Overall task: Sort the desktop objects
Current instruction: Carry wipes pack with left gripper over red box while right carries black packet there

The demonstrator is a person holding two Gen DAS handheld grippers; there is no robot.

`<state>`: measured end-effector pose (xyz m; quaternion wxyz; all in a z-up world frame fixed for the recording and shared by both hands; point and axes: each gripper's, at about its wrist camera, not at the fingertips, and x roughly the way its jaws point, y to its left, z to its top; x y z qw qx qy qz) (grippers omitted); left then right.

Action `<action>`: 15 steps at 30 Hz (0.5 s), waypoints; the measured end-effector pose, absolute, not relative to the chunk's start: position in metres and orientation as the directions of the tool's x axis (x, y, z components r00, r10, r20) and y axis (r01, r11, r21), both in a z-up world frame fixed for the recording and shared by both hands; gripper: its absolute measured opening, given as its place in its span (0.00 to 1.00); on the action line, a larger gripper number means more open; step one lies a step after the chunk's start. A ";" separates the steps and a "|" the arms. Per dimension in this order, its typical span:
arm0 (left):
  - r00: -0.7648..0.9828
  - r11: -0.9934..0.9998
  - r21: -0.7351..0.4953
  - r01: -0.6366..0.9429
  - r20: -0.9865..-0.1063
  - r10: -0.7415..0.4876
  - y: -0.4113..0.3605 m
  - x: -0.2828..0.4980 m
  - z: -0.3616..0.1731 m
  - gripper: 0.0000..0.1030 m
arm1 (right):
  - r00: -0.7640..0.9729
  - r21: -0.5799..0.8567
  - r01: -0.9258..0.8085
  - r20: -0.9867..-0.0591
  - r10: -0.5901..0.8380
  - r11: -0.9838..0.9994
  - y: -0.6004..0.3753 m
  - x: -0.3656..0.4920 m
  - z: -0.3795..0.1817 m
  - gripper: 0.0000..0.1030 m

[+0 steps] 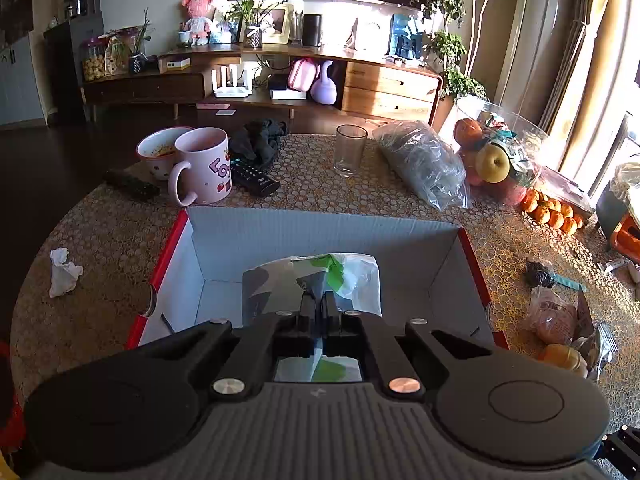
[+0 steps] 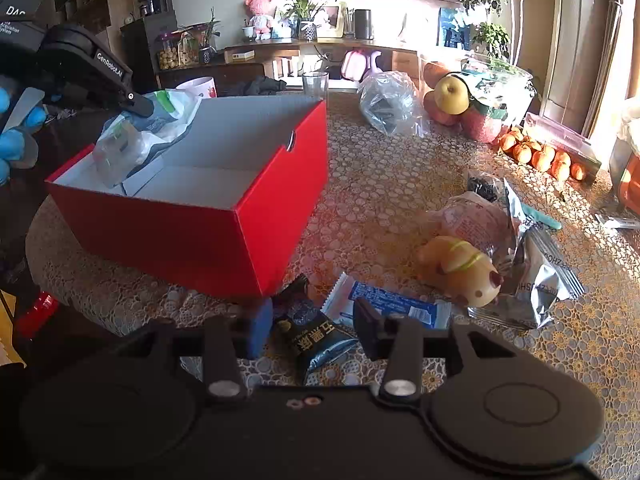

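Note:
A red box (image 1: 472, 256) with a white inside stands on the round table. My left gripper (image 1: 319, 300) hangs over it, shut on a white and green plastic bag (image 1: 356, 276) that sags into the box. From the right wrist view, that same left gripper (image 2: 134, 102) pinches the bag (image 2: 168, 116) above the box's (image 2: 192, 232) far left corner, with a blue-gloved hand (image 2: 16, 140) behind it. My right gripper (image 2: 312, 322) is open low over the table's near edge. A dark snack packet (image 2: 320, 344) lies between its fingers, untouched. A blue and white packet (image 2: 396, 308) lies just beyond.
On the table's right lie a yellow pig toy (image 2: 460, 268), a silver packet (image 2: 536, 280) and a pink bread bag (image 2: 472, 220). Farther back are a glass (image 1: 350, 150), a grey plastic bag (image 1: 424, 164), a fruit bowl (image 1: 520, 136), a pink mug (image 1: 204, 164), remotes (image 1: 252, 176), and a tissue (image 1: 62, 272).

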<state>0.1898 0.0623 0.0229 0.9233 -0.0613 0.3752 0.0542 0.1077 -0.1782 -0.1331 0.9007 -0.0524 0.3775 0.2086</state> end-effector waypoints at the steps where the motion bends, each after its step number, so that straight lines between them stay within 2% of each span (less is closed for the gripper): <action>1: 0.709 0.987 -0.071 -0.145 -0.703 0.054 0.062 0.191 0.021 0.02 | 0.622 0.063 -0.421 -0.707 0.338 0.905 -0.177 0.108 -0.136 0.48; 4: 0.700 0.987 -0.066 -0.144 -0.712 0.054 0.060 0.193 0.016 0.02 | 0.596 0.062 -0.450 -0.722 0.352 0.891 -0.173 0.110 -0.144 0.57; 6: 0.696 0.988 -0.060 -0.143 -0.716 0.057 0.059 0.195 0.014 0.02 | 0.586 0.051 -0.474 -0.727 0.358 0.879 -0.169 0.112 -0.149 0.68; 15: 0.681 0.989 -0.050 -0.141 -0.730 0.060 0.059 0.200 0.007 0.02 | 0.564 -0.009 -0.510 -0.759 0.326 0.860 -0.156 0.119 -0.168 0.61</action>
